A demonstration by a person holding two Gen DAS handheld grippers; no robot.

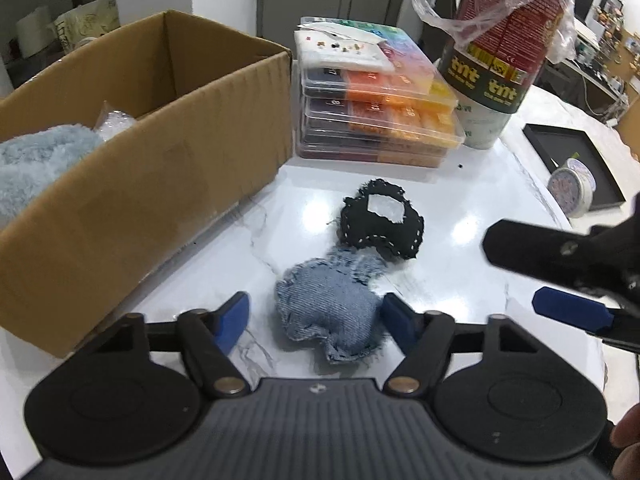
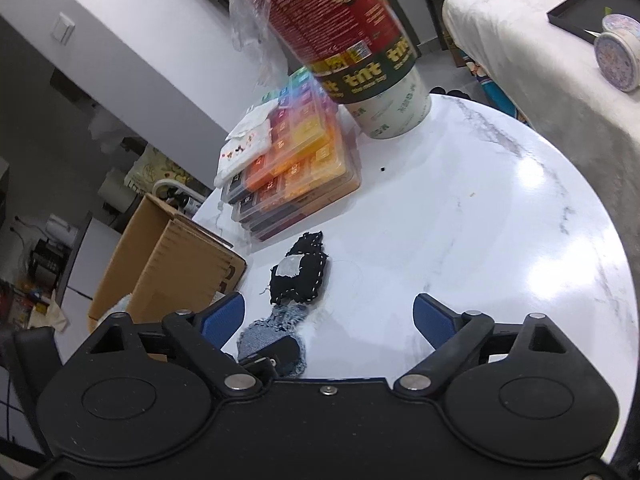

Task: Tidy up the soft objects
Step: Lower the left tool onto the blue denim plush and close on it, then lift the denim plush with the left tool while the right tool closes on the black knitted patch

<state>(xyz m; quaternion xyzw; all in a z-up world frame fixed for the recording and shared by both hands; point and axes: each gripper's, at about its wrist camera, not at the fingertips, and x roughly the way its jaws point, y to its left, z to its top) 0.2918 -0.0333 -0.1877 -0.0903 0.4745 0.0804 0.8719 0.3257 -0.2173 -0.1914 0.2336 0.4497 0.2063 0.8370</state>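
Inside cardboard box (image 1: 168, 152): fluffy blue plush (image 1: 36, 160), clear bag (image 1: 114, 122).

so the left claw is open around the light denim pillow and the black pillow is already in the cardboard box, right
Not quite. The left wrist view shows the black pillow on the white table, beside the cardboard box. The left claw is open around the light denim pillow.

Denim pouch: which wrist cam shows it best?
Left wrist. The light blue denim pouch lies whole and unblocked on the white table, between the open fingers of the left hand-held gripper. In the right wrist view it is partly hidden behind the left gripper's finger.
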